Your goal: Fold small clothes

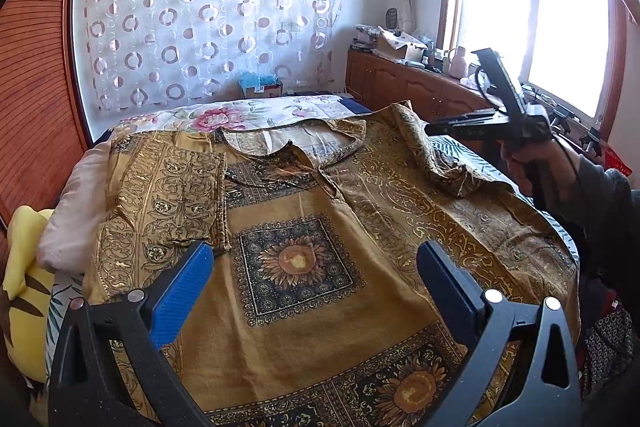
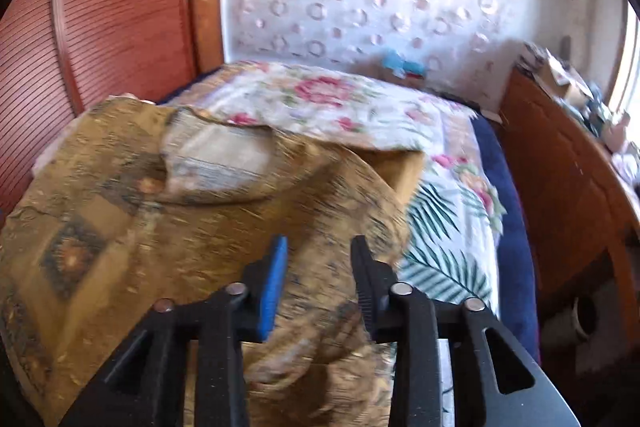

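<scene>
A mustard-gold top (image 1: 304, 203) printed with dark sunflower squares lies spread flat on the bed, neckline (image 1: 280, 155) toward the far end. One sleeve (image 1: 180, 187) is folded in over the body on the left. The other sleeve (image 1: 440, 155) lies crumpled at the right. My left gripper (image 1: 316, 255) hovers open over the chest panel, with nothing between its blue pads (image 1: 180, 299). A hand holds my right gripper (image 1: 432, 127) above the crumpled sleeve. In the blurred right wrist view, that gripper (image 2: 320, 247) is open over the bunched sleeve cloth (image 2: 224, 227), which lies below the jaws.
A floral sheet (image 1: 224, 115) covers the bed (image 2: 516, 227). A pink pillow (image 1: 76, 211) and a yellow cushion (image 1: 24, 283) sit at its left edge, against a red wooden panel (image 1: 36, 87). A cluttered wooden cabinet (image 1: 404, 83) runs along the right under the window (image 1: 532, 15).
</scene>
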The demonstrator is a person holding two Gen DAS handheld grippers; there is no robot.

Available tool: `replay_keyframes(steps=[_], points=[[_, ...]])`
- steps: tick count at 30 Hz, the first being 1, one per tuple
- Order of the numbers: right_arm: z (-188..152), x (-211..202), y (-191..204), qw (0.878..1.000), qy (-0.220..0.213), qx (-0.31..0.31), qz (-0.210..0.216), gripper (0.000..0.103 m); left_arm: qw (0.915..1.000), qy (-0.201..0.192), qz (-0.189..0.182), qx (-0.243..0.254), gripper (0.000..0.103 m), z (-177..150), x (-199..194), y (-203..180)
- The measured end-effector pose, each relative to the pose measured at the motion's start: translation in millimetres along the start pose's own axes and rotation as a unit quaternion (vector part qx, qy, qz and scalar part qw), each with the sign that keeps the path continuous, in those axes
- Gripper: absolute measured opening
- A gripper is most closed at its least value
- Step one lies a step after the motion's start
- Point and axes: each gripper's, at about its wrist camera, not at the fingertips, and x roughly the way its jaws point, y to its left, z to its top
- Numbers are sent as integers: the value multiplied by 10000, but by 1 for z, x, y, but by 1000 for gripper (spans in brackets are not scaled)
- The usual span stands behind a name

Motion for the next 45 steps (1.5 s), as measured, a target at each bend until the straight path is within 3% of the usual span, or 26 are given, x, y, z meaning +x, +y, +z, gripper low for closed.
replay_keyframes(steps=[5, 10, 20, 22, 23, 29, 32, 35, 37, 39, 42, 45], points=[[-4, 21, -18, 9982, 381, 438, -154, 39, 10000, 42, -5, 11, 102, -1, 3, 0], [0, 37, -24, 9962, 562, 671, -4, 40, 10000, 57, -7, 7, 102, -2, 3, 0], [20, 57, -13, 9974, 627, 349, 76, 39, 9999, 109, 25, -6, 102, -6, 5, 2], [21, 61, -8, 9976, 626, 254, 180, 22, 9999, 120, 29, -11, 102, -6, 6, 3], [22, 61, -5, 9979, 608, 165, 148, 7, 9999, 120, 32, -11, 102, -6, 5, 3], [30, 42, 20, 9983, 177, -93, 548, 2, 9999, 139, 23, -11, 102, -6, 6, 2], [35, 32, 34, 9987, 34, -285, 425, 2, 9999, 143, 22, -4, 102, -7, 6, 2], [36, 33, 32, 9991, 96, -102, 406, 2, 9999, 139, 20, -8, 102, -8, 6, 2], [32, 38, 33, 9996, 265, -67, 67, 17, 9999, 139, 24, -13, 102, -7, 7, 2], [28, 42, 30, 9991, 410, 33, -141, 44, 9999, 137, 20, -32, 102, -8, 7, 3], [18, 55, 24, 9966, 713, 93, -403, 50, 9999, 139, 1, -63, 102, -9, 8, 4], [6, 58, 20, 9965, 750, 319, -176, 50, 9999, 146, -8, -61, 102, -10, 8, 3]])
